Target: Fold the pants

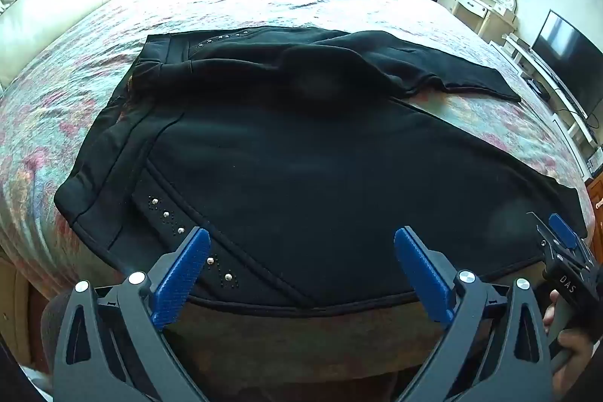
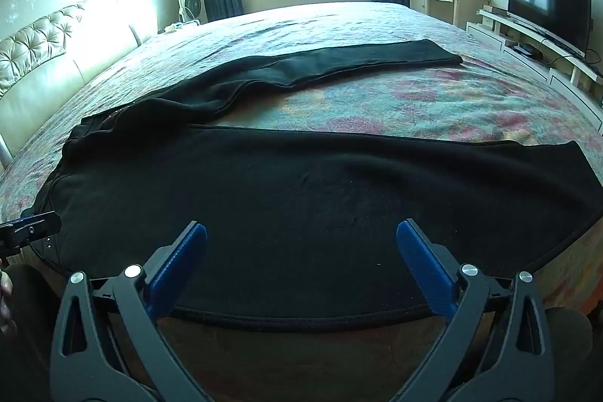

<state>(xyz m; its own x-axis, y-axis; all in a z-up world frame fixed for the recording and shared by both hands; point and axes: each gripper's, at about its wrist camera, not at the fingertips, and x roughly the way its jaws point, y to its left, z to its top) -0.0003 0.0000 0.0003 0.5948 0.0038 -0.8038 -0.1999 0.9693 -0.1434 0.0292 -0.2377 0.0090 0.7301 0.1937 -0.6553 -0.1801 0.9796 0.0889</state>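
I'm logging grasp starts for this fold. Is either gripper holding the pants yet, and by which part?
Nothing is held. The left gripper and right gripper both hang open over the near edge of the black pants.

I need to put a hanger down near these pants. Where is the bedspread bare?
Bare bedspread shows in the wedge between the two legs of the pants, and beyond the far leg toward the window. The near edge is crowded by both open grippers.

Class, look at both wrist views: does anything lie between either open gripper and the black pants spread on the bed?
Nothing visible does. The left gripper and the right gripper are both open, right at the near edge of the pants. Only bare bedspread separates the two legs.
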